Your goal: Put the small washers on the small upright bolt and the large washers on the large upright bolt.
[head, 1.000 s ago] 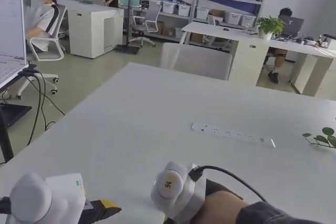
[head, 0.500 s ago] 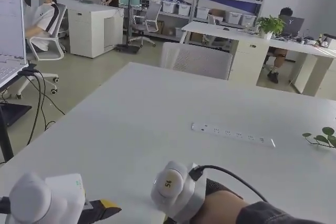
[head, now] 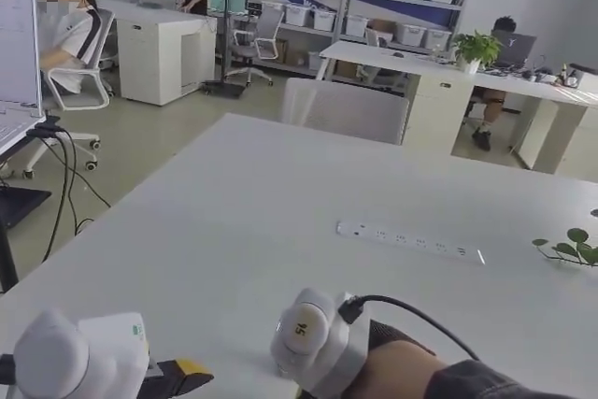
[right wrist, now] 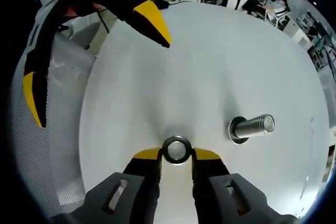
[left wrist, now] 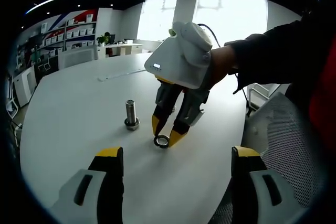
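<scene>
Slippage is our main worry. The right gripper holds its fingers narrow around a washer that lies flat on the counter, and the tips appear to touch only its thin rim. With so little edge to bite on, we judge that a lift could tip the washer out or send it skidding sideways. The upright bolt stands just beside the washer, not touching it. We cannot tell whether it is the small bolt or the large one, so a mismatch is possible. An off-centre approach could catch the washer on the bolt's top or knock the bolt over. The left gripper hangs near, fingers wide and empty, close enough to block the carry.
</scene>
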`<act>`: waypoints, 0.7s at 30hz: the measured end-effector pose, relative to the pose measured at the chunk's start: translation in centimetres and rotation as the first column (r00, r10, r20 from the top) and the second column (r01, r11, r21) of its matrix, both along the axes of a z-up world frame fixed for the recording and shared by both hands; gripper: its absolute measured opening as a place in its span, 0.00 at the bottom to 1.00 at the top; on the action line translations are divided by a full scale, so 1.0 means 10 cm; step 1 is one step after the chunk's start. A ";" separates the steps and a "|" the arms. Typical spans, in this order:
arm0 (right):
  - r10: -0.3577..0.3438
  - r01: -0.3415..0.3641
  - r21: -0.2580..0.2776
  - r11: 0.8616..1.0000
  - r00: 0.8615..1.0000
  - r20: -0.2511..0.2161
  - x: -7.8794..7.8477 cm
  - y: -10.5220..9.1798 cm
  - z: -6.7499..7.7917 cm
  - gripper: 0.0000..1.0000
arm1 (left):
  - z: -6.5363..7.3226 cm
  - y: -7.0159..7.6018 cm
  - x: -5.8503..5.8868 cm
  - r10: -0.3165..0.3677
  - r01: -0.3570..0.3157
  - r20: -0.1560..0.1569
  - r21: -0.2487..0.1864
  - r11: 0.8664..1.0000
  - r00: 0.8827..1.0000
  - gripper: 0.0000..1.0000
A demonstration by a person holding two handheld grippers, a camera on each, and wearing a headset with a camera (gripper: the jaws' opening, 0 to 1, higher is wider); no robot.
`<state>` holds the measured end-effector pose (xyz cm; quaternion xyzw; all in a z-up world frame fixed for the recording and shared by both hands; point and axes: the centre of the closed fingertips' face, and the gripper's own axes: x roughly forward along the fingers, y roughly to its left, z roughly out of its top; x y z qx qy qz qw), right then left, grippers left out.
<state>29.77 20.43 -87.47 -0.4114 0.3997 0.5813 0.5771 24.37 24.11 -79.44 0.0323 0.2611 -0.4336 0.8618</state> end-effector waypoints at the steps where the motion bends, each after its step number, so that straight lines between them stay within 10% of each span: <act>1: -0.001 0.001 0.000 1.000 1.000 -0.001 0.00 -0.01 0.01 0.23 | 0.00 0.00 0.00 -0.001 0.001 0.000 0.002 1.000 1.000 0.84; 21: -0.013 0.012 0.016 1.000 0.999 0.036 0.05 -0.08 0.24 0.23 | 0.00 0.00 0.02 0.000 0.000 0.004 0.001 1.000 1.000 0.85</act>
